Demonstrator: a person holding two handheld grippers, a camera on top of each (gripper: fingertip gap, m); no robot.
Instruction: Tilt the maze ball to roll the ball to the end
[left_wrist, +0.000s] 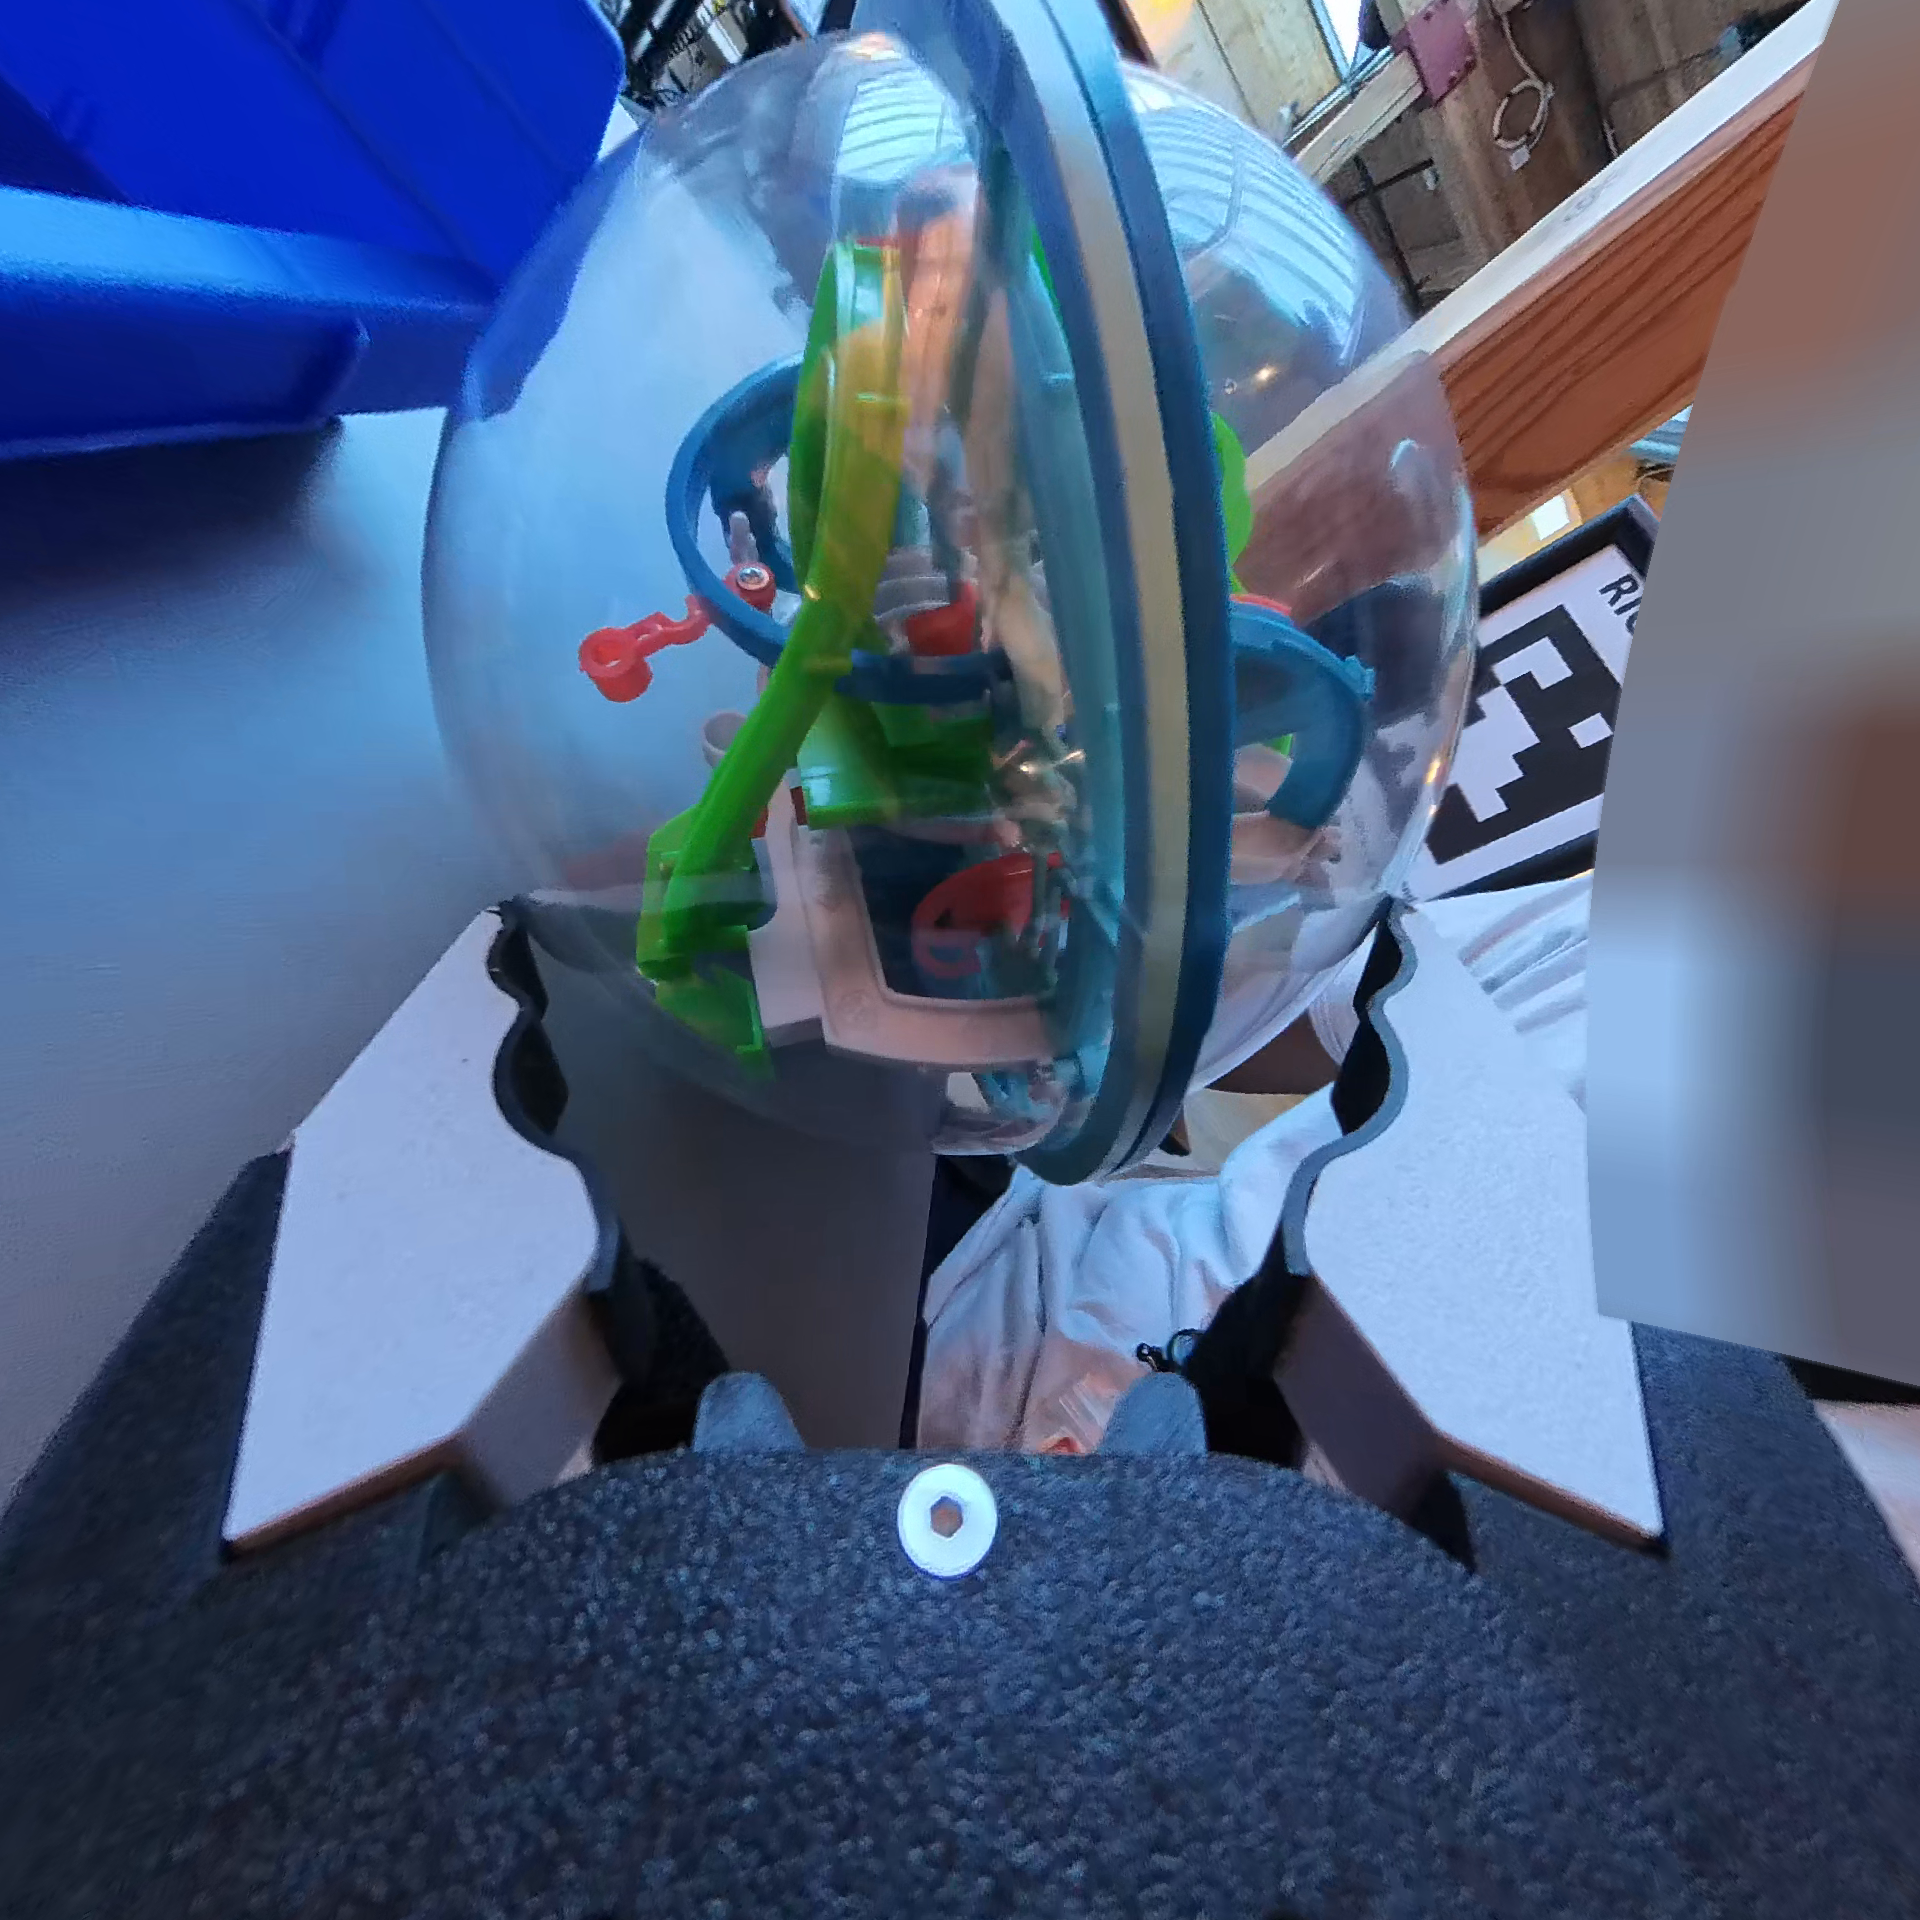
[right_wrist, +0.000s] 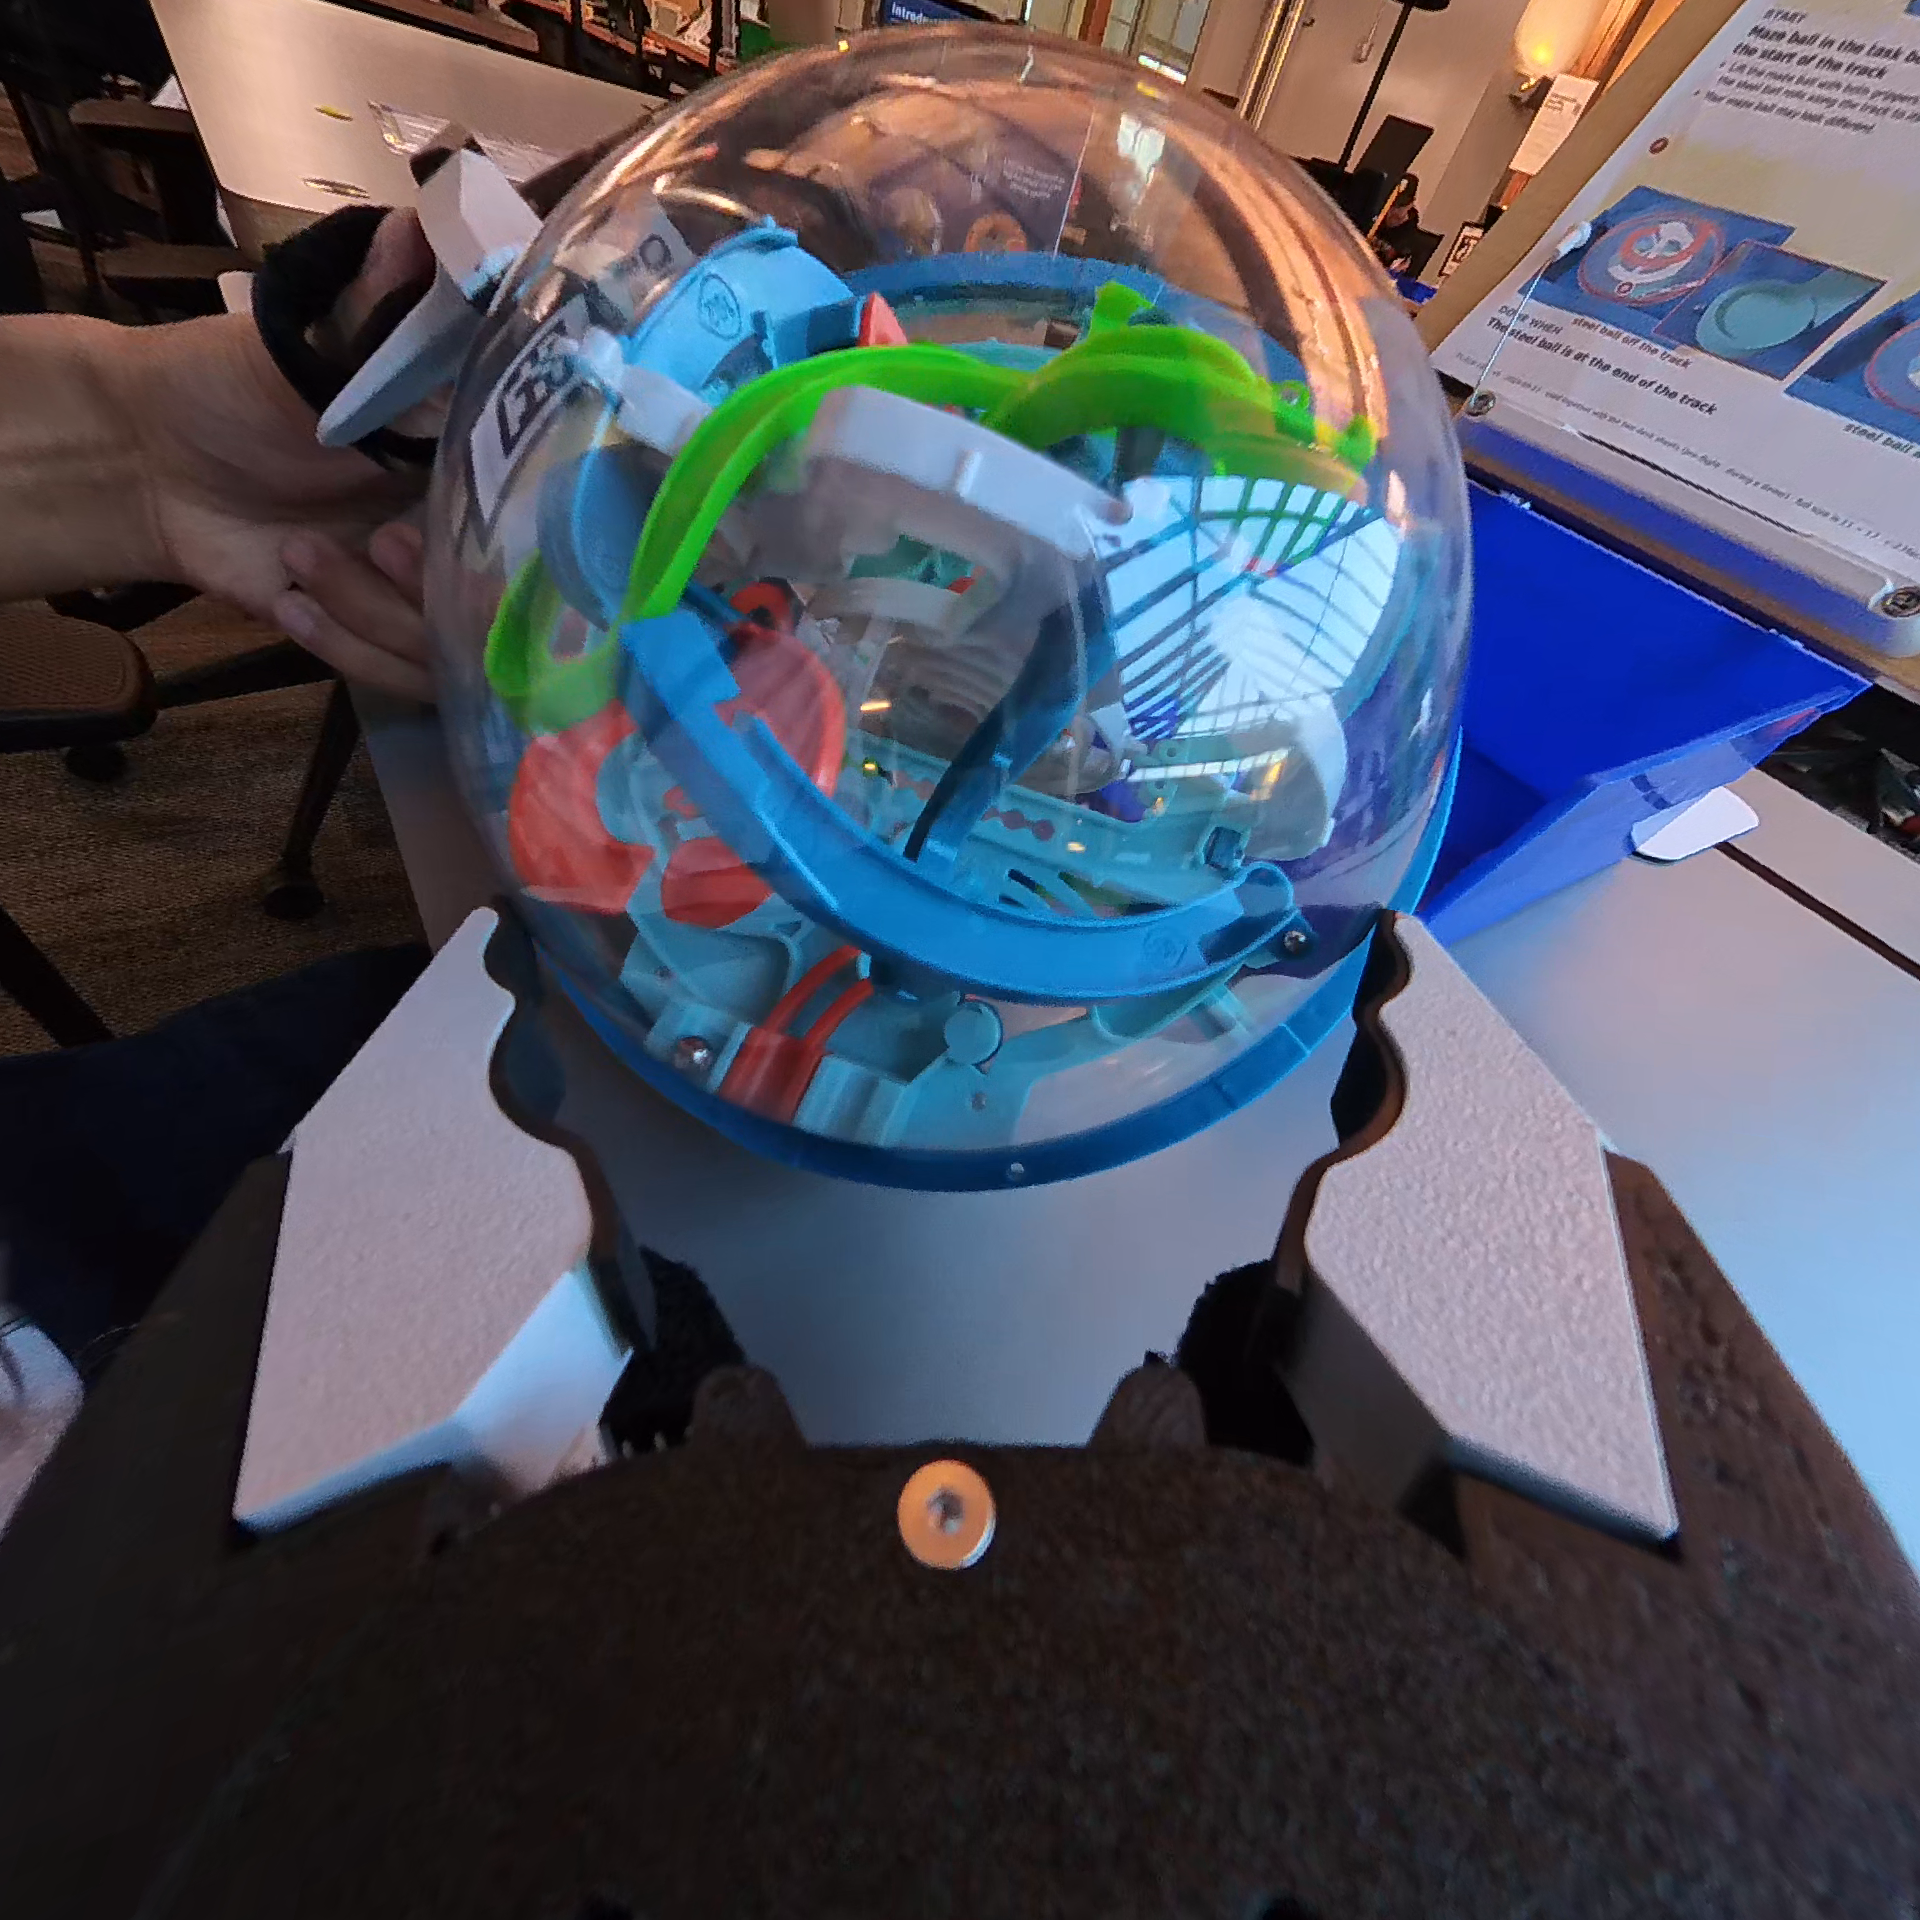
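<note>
At the centre of both frames, the clear maze ball (left_wrist: 935, 623) sits clamped between each gripper's spread fingers. The left gripper (left_wrist: 951, 935) and right gripper (right_wrist: 945, 945) both press its shell. A blue bin (right_wrist: 1621, 707) lies at right.

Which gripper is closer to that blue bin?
Left. In its own view the blue bin sits just beyond the maze ball; the right gripper holds the ball's opposite side.

Printed instruction sheet (right_wrist: 1704, 301), wording withheld.
</note>
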